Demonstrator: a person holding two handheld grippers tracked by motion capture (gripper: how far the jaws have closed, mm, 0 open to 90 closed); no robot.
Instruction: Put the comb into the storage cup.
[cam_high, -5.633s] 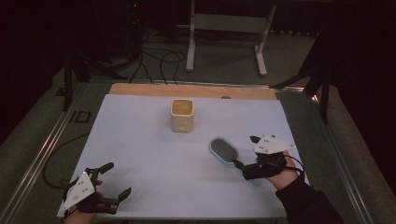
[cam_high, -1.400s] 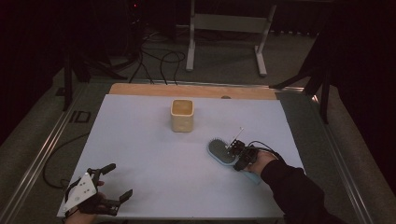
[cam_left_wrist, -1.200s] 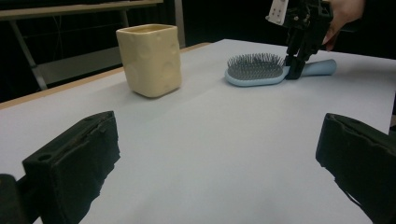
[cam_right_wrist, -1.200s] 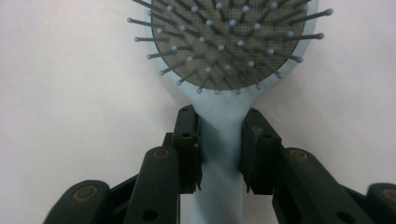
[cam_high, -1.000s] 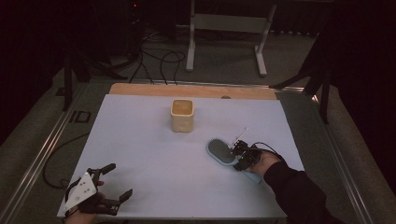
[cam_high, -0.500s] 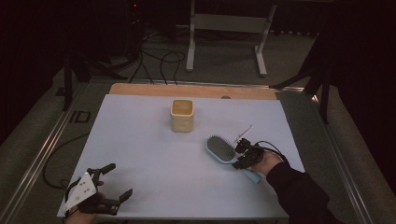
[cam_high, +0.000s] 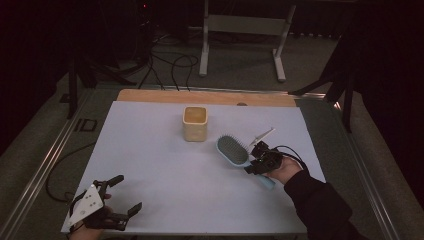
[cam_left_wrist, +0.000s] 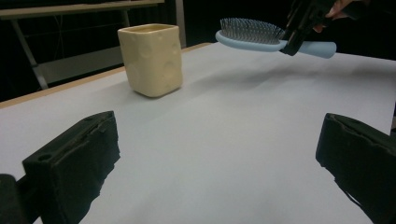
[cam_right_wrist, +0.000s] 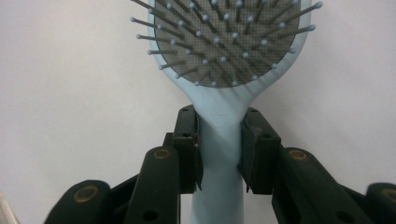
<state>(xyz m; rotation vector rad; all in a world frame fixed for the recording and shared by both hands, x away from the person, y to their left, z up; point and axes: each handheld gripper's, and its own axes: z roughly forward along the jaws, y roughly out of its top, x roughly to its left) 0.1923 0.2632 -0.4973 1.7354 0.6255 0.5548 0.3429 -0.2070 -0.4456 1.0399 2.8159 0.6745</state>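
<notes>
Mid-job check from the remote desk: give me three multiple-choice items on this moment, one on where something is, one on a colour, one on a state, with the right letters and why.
1. Where is the hairbrush?
A. flat on the table
B. lifted clear of the table
C. inside the cup

2. What colour is the cup?
A. pale yellow
B. red
C. black

3. How does the left gripper stand?
A. shut on the cup
B. shut on the brush
C. open, with nothing between its jaws

Answers:
1 B: the left gripper view shows the brush in the air above its shadow on the table, with the right gripper clamped on its handle.
2 A: the cup is cream-yellow in both the high view and the left gripper view.
3 C: its jaws stand wide apart over bare table.
</notes>
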